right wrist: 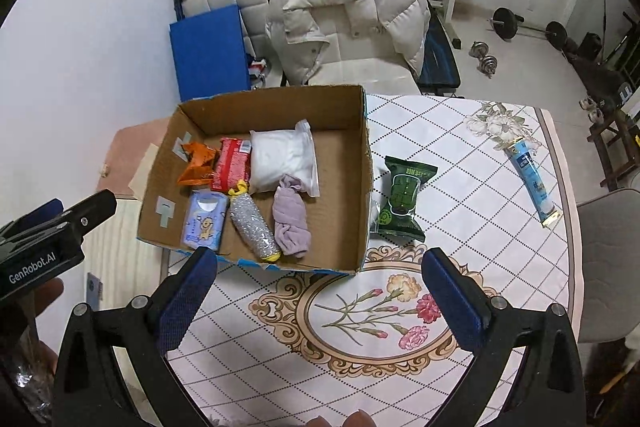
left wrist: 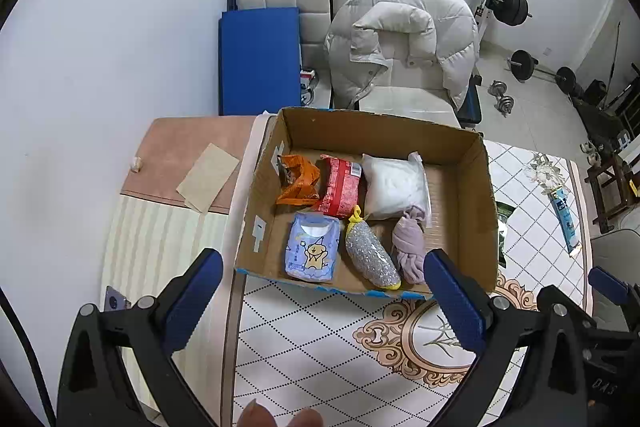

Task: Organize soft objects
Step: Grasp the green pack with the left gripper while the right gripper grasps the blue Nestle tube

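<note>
A cardboard box stands on the patterned table. It holds an orange packet, a red packet, a white bag, a blue tissue pack, a silver pouch and a purple cloth. A green packet and a light-blue tube lie on the table right of the box. My left gripper is open and empty before the box's near edge. My right gripper is open and empty near the box's front right corner.
A pink mat with a brown paper lies left of the box. A chair with a white puffy jacket stands behind the table. A blue pad, a barbell rack and dumbbells are farther back. A grey chair is at the right.
</note>
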The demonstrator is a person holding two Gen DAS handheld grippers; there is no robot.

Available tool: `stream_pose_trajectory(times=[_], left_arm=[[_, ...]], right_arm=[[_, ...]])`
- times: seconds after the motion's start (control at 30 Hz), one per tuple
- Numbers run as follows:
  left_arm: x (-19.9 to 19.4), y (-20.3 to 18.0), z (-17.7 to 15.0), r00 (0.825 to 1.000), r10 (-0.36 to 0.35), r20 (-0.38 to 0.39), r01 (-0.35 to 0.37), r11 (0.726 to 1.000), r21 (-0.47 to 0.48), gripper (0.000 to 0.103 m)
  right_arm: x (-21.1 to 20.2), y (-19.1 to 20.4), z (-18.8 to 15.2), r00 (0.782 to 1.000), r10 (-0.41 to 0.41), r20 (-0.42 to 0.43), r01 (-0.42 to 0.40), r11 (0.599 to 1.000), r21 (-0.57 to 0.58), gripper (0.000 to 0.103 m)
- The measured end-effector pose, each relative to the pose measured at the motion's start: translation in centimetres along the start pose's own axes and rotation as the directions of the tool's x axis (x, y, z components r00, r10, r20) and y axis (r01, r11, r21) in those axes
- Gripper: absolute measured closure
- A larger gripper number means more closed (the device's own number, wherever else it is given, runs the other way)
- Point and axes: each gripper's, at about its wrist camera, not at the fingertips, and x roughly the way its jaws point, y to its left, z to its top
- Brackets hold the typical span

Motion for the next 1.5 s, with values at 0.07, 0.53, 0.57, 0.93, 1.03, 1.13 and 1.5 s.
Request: stream_pose_trajectory(times=[0.07,0.53,0.57,0.93,1.03,1.13,1.5], left_arm=[[-0.6,-0.5,-0.3,1.0,-0.002,0.0,0.002,1.0,0.005,0.0],[4.4,-19.0,2.3,0.987,-0.035,-0.157,0.081,0.952,0.294,0.0],[5.8,-21.3,2.5,0.98,-0.032,-0.195,0.097,0.938,0.334,0.0],[25.1,-36.3,2.7,0.826,0.241,-0.509,0.103,0.823,0.558,0.002],[27.7,-37.5,2.3,0.8,0.309,-0.514,0.076,0.797,0.599,0.002],[29.3,-38.3,1.6,0.779,0.351,-0.52,0.066,0.778,0.625,0.002],[31.3,-38.2,-0.8,0.732,0.27,-0.625,0.087,0.874,0.478,0.05]], right_arm=[[-0.3,-0.2,-0.1,1.0,0.011,0.002,-0.011,1.0,0.002,0.0],[-0.9,-16.4,1.1,0.998,-0.054,-0.025,0.057,0.98,0.189,0.0],[-0.7,-17.9,1.3,0.997,-0.069,-0.031,0.074,0.977,0.202,0.0],[7.5,-37.1,3.5,0.964,-0.125,-0.236,0.189,0.943,0.275,0.0],[10.0,-39.2,4.2,0.955,-0.116,-0.274,0.188,0.948,0.255,0.0],[12.9,-40.5,5.2,0.945,-0.098,-0.313,0.175,0.958,0.227,0.0],[24.3,-43.1,8.5,0.893,-0.024,-0.449,0.129,0.97,0.205,0.012]])
